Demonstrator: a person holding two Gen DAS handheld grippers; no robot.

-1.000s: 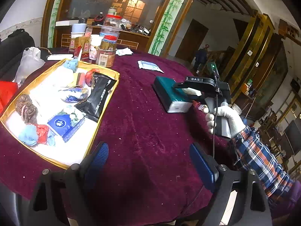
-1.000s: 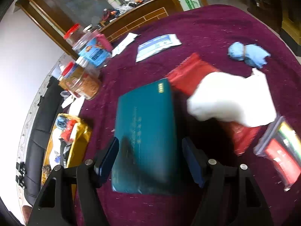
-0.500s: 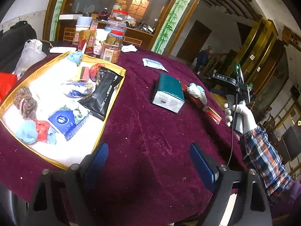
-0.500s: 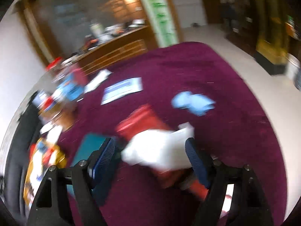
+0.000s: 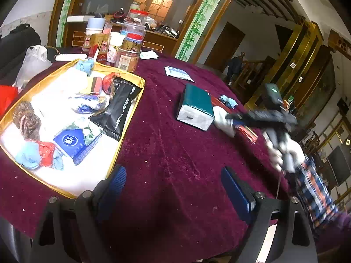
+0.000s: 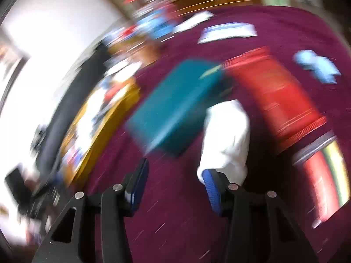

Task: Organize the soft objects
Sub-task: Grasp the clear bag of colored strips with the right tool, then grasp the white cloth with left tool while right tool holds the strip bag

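Right gripper, jaws just narrowing with nothing clearly between them, is brushing the white cloth lying on the tabletop beside the teal box, risking a missed pinch; left gripper is hanging wide, empty.

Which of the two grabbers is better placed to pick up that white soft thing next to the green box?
The right gripper. Its jaws have just been closing, and the white soft thing lies against its right finger by the green box. The left gripper hangs open over bare tablecloth, well short of it.
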